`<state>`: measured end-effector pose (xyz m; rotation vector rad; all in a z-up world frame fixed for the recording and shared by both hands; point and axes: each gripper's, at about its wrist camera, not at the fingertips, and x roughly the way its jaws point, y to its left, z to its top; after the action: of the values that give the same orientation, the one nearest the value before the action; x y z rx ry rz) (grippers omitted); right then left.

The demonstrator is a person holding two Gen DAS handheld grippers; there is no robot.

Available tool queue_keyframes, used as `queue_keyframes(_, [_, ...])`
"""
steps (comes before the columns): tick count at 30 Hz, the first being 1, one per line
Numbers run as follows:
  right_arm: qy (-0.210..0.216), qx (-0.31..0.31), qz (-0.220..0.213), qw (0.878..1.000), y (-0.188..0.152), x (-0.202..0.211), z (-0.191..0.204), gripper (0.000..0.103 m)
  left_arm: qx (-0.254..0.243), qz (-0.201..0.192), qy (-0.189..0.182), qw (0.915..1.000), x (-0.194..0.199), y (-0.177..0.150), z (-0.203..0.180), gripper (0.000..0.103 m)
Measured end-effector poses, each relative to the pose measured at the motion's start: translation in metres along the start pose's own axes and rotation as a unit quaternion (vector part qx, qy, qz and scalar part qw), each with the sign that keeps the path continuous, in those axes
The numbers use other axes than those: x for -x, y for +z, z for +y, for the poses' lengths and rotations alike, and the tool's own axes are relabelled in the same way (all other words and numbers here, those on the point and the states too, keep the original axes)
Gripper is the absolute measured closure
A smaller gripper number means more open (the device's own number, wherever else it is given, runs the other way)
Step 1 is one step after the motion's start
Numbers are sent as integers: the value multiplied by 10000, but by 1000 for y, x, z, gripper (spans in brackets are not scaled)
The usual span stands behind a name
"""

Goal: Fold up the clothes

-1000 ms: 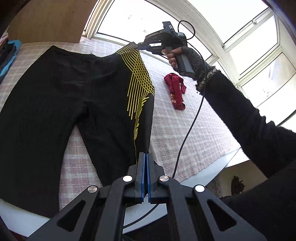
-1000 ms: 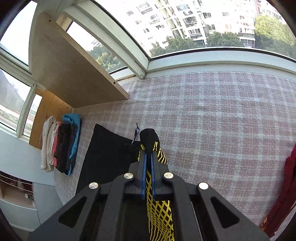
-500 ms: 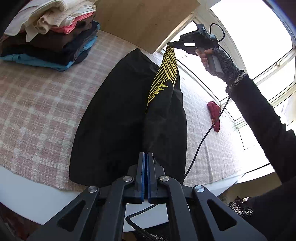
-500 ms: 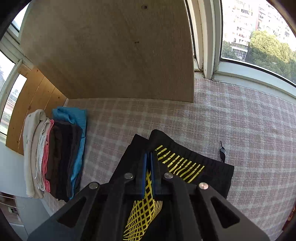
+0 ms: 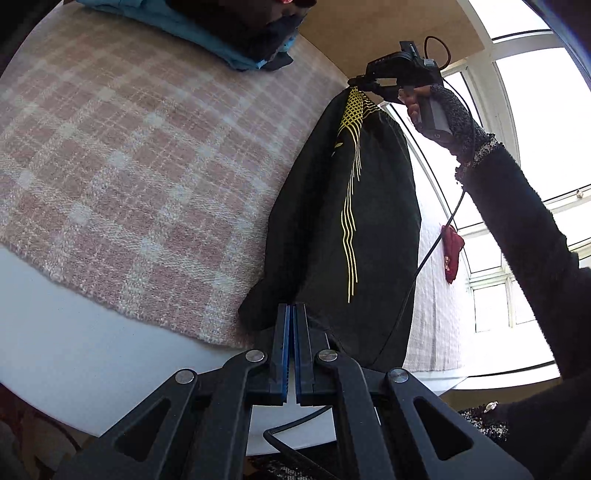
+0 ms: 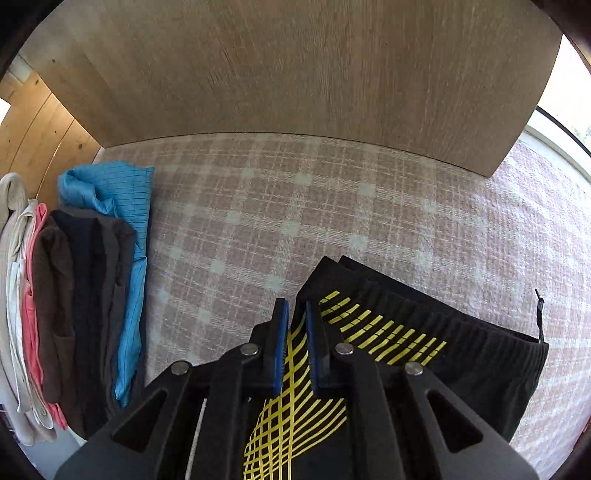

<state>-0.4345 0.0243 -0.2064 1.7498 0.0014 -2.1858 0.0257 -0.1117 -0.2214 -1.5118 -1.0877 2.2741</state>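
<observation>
Black pants with yellow line print lie folded lengthwise on the pink plaid cloth. My left gripper is shut on the pants' leg hem at the table's near edge. My right gripper holds the waistband at the far end. In the right wrist view the right gripper has its jaws slightly parted around the yellow-printed waistband, which rests on the lower layer.
A stack of folded clothes stands to the left on the cloth, and shows in the left wrist view. A wooden panel stands behind. A red garment lies far right near the windows. The white table edge is near.
Both grippers carried one pants leg over to the left onto the other, folding the pants in half lengthwise. The right gripper's jaws have parted slightly.
</observation>
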Motion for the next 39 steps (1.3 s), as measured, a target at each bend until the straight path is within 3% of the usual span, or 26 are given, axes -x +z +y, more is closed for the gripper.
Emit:
queue_keyframes(5, [76,516,100,9986,-48,16,9,86,-168,-122,139,9997,10,-2,-3,102])
queue_keyframes(12, [181,1235,239,9919,-114,39,20,86,-382,7,374,9986,11,3,0,100])
queue_keyframes(15, [25,1457,410,9885,-138,13,36,85,-396,79,435,9982,20,8,3,100])
queue_keyframes(17, [65,1503,168,9885,-141,14,46,85,-472,120,403,9980,25,12,0,99])
queue_keyframes(20, [495,1427,179,9884,-146,20,54,85,-901,254,585,9939,16,20,-16,82])
queue_keyframes(25, [273,917,-520,9940,-159,75,8,85,-1496,491,705,9850,-4,34,-36,81])
queue_keyframes(27, [217,847,-431,9952,-171,85,-5,85,-1680,513,800,9812,-2,34,-37,81])
queue_keyframes(32, [102,804,-62,9967,-225,79,-12,85,-1941,713,669,9761,15,38,-21,81])
queue_keyframes(35, [-73,527,-102,9985,-265,83,-22,85,-2205,1020,611,9681,13,43,-20,81])
queue_keyframes(39, [-272,-19,-314,9991,-317,101,-41,85,-2629,1387,607,9529,-2,36,-35,69])
